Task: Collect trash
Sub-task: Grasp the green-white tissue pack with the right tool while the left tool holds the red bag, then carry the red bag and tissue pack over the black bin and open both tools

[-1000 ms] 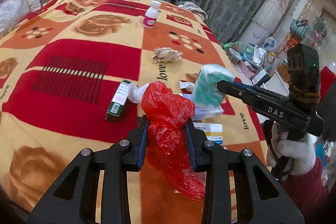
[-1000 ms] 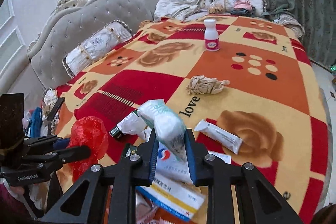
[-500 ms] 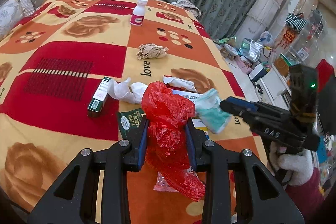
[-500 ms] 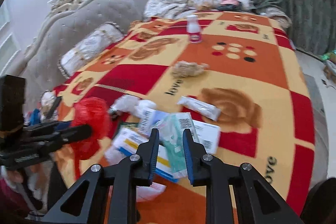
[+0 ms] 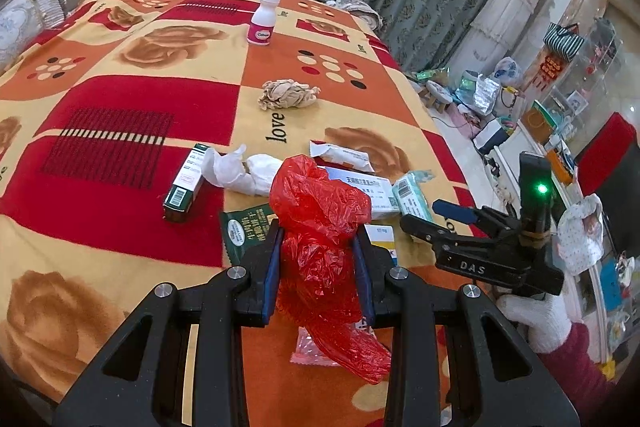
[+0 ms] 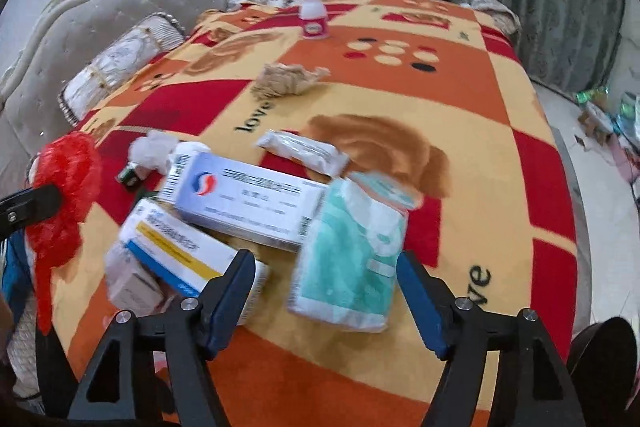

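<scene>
My left gripper point(image 5: 318, 275) is shut on a red plastic bag point(image 5: 320, 223), held above the blanket; the bag also shows at the left of the right wrist view point(image 6: 64, 195). My right gripper point(image 6: 324, 301) is open and empty, its jaws on either side of a teal and white tissue pack point(image 6: 352, 255) lying on the blanket; the pack also shows in the left wrist view point(image 5: 412, 197). Medicine boxes point(image 6: 244, 199), a white wrapper point(image 6: 302, 151), a crumpled brown paper point(image 5: 288, 93), a white wad point(image 5: 240, 173) and a green box point(image 5: 186, 183) lie around.
A white pill bottle with a pink label point(image 5: 264, 21) stands at the far side of the bed. Pillows point(image 5: 24, 11) line the headboard on the left. The bed's right edge point(image 5: 444, 155) drops to a cluttered floor. A green packet point(image 5: 244, 231) lies under the bag.
My right gripper lowered the tissue pack onto the blanket beside the boxes and opened, letting it go. My left gripper still holds the red bag.
</scene>
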{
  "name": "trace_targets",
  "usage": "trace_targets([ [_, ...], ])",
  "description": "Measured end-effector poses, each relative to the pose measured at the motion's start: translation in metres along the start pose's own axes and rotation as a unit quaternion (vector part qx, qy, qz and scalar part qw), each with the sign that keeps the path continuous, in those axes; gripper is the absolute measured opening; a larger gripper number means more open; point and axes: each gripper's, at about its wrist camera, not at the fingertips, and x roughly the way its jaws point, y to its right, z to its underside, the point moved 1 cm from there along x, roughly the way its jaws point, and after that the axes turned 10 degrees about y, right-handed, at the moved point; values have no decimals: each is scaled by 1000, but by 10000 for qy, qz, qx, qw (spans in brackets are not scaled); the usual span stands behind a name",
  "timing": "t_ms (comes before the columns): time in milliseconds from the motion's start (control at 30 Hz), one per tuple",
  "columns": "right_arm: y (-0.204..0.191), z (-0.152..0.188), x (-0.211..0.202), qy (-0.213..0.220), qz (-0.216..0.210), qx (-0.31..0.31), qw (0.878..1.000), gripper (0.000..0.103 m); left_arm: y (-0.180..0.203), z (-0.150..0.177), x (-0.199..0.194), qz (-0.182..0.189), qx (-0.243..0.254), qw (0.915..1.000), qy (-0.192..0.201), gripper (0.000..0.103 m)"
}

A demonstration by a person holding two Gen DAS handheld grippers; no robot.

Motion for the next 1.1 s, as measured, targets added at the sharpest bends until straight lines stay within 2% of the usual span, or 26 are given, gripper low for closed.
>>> trace_targets([
  [167, 14, 4, 12, -113, 54, 407, 9991, 71, 9, -1, 2, 70, 55, 10000, -13, 30],
  [200, 17, 4, 14, -120, -8, 508, 9986, 66, 11, 0, 3, 85, 69, 9999, -18, 30],
  [267, 23, 8, 16, -127, -212, 764, 9968, 48, 15, 0, 4, 118, 92, 9999, -31, 30],
  [667, 24, 18, -37, 201, -135, 520, 9984, 47, 69, 8, 21, 439, 390, 9981, -177, 30],
  [1100, 71, 45, -94, 330, 368, 678, 9965, 47, 142, 19, 46, 775, 877, 9924, -377, 30],
])
